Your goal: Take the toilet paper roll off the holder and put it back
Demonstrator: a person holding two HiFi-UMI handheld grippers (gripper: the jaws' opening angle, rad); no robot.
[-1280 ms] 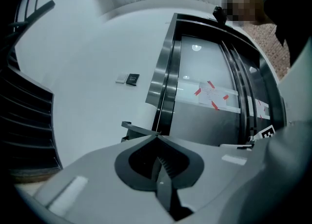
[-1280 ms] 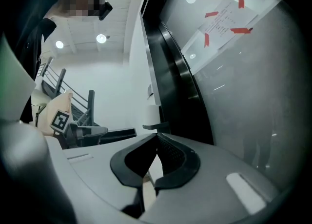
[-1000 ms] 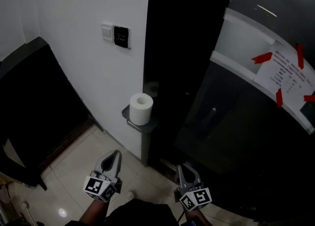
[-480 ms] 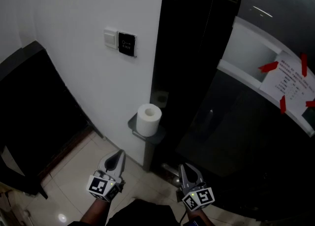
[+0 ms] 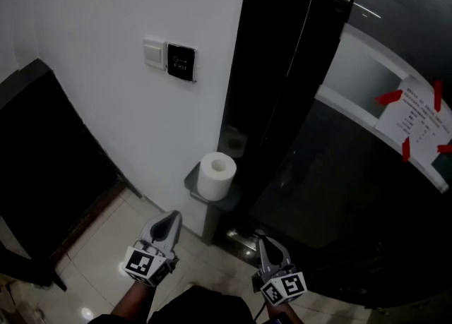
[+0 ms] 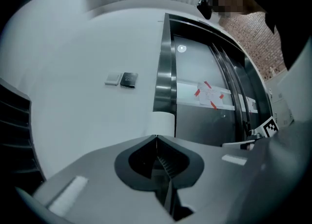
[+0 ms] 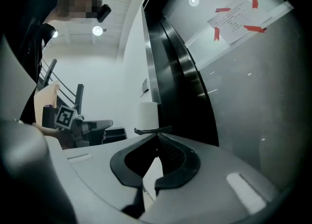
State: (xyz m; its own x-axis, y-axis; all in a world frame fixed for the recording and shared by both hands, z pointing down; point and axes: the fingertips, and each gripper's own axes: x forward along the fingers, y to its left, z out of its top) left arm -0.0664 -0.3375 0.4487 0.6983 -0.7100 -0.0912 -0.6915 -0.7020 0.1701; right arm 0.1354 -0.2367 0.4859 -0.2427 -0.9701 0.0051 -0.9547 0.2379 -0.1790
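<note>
Left hand-held gripper (image 5: 171, 217) and right hand-held gripper (image 5: 263, 242), both pressed together and empty, have neared the toilet paper roll (image 5: 215, 176); removal looks still ahead.

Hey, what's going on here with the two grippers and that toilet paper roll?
A person holds a gripper in each hand, facing a toilet paper roll that stands upright on a small dark holder at the edge of the white wall. The left gripper and right gripper are both shut and empty, short of the roll. The roll is not yet taken off.
</note>
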